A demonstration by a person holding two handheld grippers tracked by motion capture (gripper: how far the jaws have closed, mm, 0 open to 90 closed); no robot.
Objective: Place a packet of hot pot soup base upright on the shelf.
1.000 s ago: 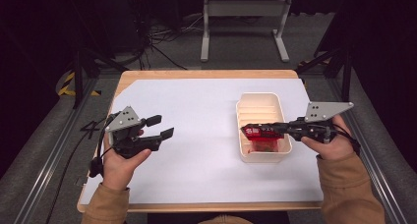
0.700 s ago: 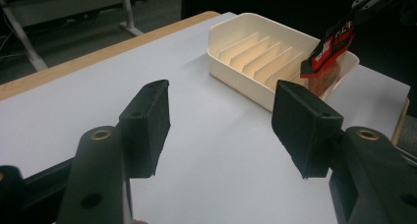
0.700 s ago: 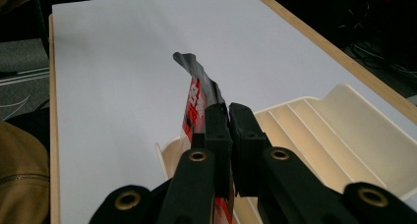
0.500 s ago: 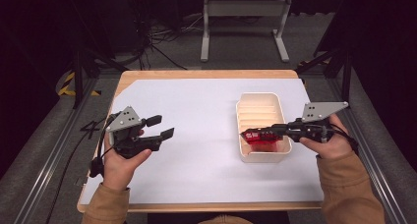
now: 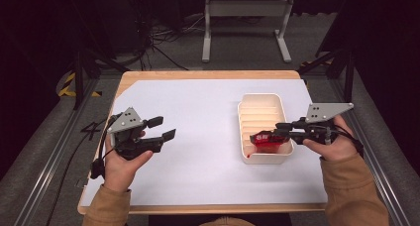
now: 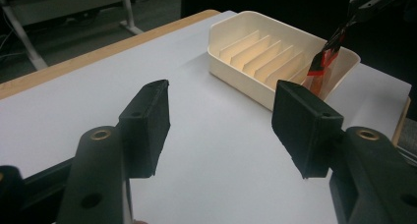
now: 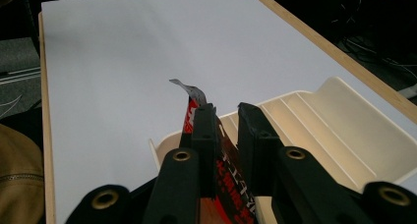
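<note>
Right gripper [image 5: 263,135] jaws clamp red packet [image 5: 266,140], lower part hidden; left gripper [image 5: 162,128] jaws apart.

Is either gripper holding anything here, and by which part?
The right gripper pinches a red packet by its upper part, above the tray. The left gripper is open, empty.

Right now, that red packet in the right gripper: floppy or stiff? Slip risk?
Probably floppy: the red packet is thin film, its free corner curling past the right gripper. Likely light. Glossy, so it might slip. It hangs over the cream tray.
</note>
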